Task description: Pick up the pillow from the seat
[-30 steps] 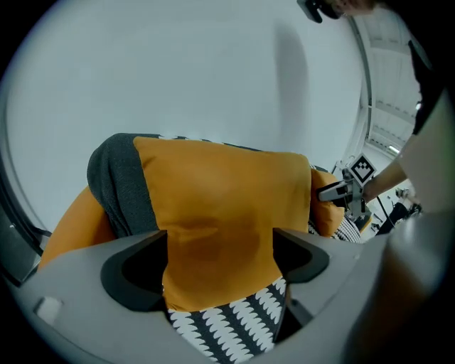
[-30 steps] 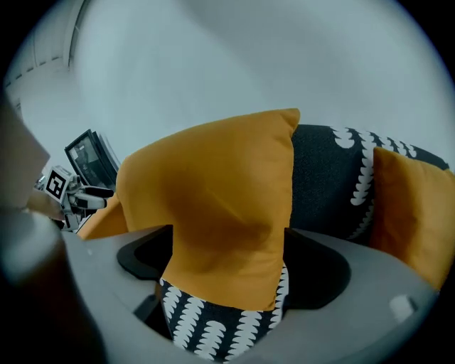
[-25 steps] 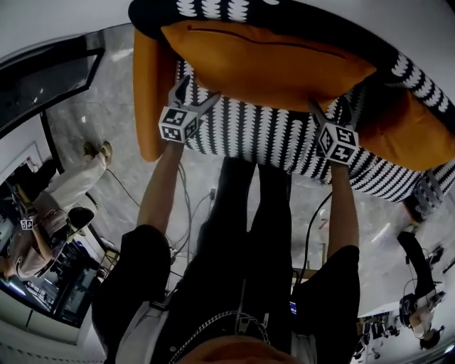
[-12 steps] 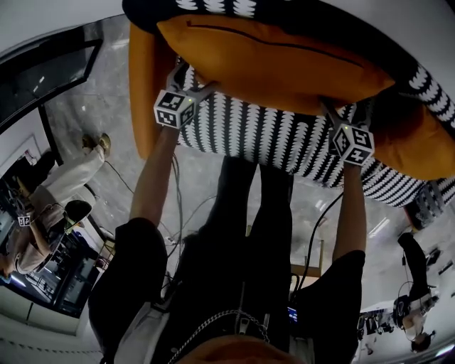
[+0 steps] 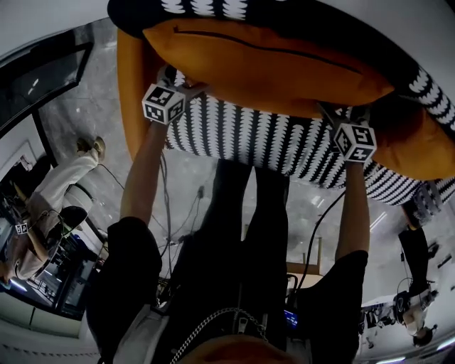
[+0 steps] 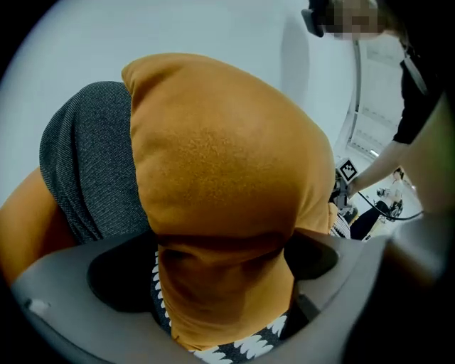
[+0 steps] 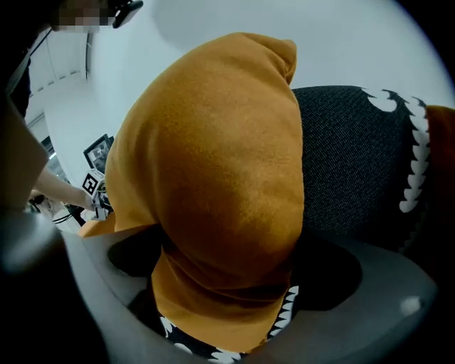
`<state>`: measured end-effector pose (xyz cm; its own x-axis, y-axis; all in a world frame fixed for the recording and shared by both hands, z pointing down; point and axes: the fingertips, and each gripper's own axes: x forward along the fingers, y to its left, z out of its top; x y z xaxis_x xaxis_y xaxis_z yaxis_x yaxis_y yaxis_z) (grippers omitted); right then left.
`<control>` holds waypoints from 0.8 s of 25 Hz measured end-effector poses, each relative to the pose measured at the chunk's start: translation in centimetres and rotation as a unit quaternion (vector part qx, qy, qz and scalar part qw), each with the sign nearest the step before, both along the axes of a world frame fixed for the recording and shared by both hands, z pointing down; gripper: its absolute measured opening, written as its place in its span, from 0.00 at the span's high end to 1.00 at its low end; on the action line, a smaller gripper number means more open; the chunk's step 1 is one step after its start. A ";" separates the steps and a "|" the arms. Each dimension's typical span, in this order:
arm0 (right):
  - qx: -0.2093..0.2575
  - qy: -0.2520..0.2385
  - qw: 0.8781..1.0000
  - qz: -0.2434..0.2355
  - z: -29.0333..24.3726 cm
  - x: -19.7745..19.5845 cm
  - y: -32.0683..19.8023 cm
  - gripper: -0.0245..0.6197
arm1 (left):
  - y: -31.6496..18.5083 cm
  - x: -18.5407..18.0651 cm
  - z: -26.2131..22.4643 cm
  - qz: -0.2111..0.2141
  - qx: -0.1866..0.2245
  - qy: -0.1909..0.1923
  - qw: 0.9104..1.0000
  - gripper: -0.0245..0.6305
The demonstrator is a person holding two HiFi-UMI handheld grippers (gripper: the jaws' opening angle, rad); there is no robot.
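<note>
Left gripper (image 5: 180, 79): jaws opening, spread wide round the pillow's (image 5: 270, 65) lower left edge; orange cloth fills the gap and touches both inner sides.
Right gripper (image 5: 343, 114): jaws opening too, astride the pillow's lower right edge, cloth against both sides.
Change since a second ago: both grippers sit higher in the head view and further in under the pillow. The left marker cube has gone up and left, the right one slightly right. The pillow now reaches nearly to the top of the frame.
Pillow, place: upper middle of the head view, on the black-and-white patterned seat (image 5: 270, 146), up by the dark backrest (image 5: 135, 14).
Pillow, long axis: left to right across the frame, right end a little lower. A dark seam line runs along its upper side. In each gripper view it bulges tall above the jaws.
Edges: orange side cushion (image 5: 130, 92) just beside the left gripper; another orange cushion (image 5: 419, 153) just right of the right gripper. The seat's front edge lies just below both cubes.
Open room: grey floor (image 5: 78, 121) at the left; cables (image 5: 167, 213) trail by the person's legs.
</note>
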<state>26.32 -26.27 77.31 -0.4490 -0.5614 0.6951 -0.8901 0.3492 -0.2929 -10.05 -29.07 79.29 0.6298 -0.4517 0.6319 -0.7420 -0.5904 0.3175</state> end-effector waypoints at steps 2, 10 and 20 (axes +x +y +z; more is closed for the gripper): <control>-0.001 -0.004 1.000 0.003 0.0 0.1 0.3 0.05 | 0.1 0.4 -0.1 0.004 0.001 0.003 1.000 0.12; -0.035 0.007 0.999 0.001 -0.9 -1.1 1.4 0.22 | 1.4 0.8 -1.1 0.020 -0.001 -0.002 1.000 0.30; -0.055 0.014 0.998 0.014 -3.4 -2.1 5.3 0.29 | 4.4 0.8 -3.7 0.035 -0.003 -0.026 0.999 0.44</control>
<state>24.18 -20.95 73.96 -0.4131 -0.4934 0.7655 -0.9077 0.2910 -0.3023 -9.22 -24.64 75.63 0.6262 -0.4049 0.6663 -0.7149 -0.6392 0.2835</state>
